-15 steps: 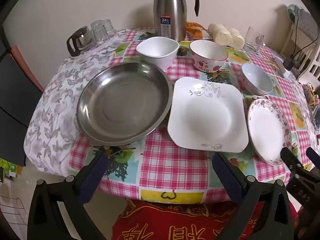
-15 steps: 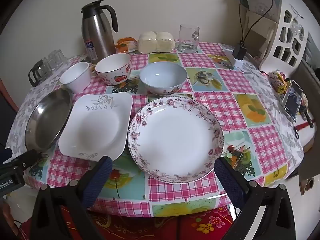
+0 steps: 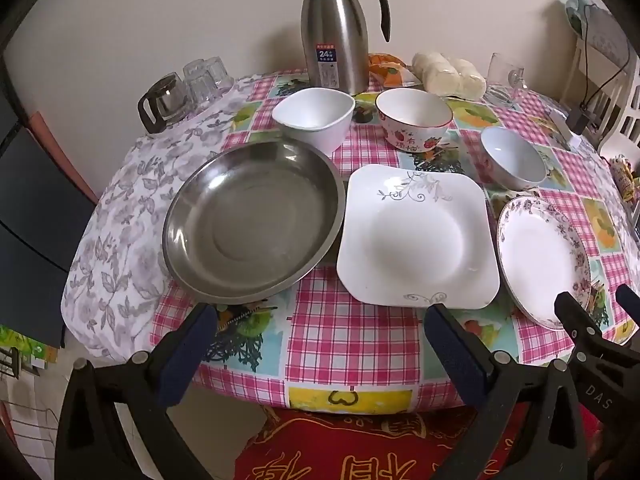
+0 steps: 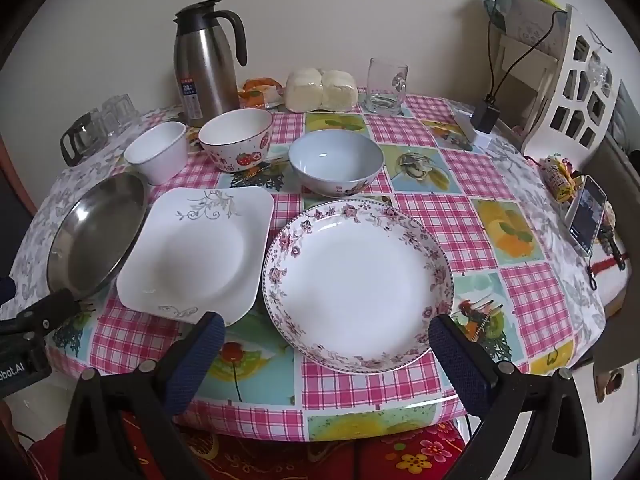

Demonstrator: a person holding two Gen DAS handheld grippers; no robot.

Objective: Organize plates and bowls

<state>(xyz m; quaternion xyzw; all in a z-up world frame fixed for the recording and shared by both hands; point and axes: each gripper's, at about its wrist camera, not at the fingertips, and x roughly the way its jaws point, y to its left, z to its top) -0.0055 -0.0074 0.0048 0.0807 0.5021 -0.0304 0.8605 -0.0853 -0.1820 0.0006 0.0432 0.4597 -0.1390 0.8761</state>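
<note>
On the checked tablecloth a steel pan (image 3: 252,220) (image 4: 98,232), a square white plate (image 3: 418,236) (image 4: 198,248) and a round floral plate (image 3: 540,264) (image 4: 358,284) lie in a front row. Behind them stand a white square bowl (image 3: 314,116) (image 4: 158,152), a strawberry bowl (image 3: 414,122) (image 4: 238,138) and a pale blue bowl (image 3: 512,158) (image 4: 336,162). My left gripper (image 3: 320,350) hangs open over the table's near edge, in front of the pan and the square plate. My right gripper (image 4: 326,360) is open with nothing in it, its fingers flanking the near rim of the floral plate.
A steel thermos jug (image 3: 340,28) (image 4: 206,64), wrapped buns (image 4: 320,90), a glass mug (image 4: 386,86), upturned glasses (image 3: 188,88) and a phone (image 4: 588,214) crowd the back and right of the table. A white chair (image 4: 576,84) stands at the right. A red cushion (image 3: 360,448) lies below the front edge.
</note>
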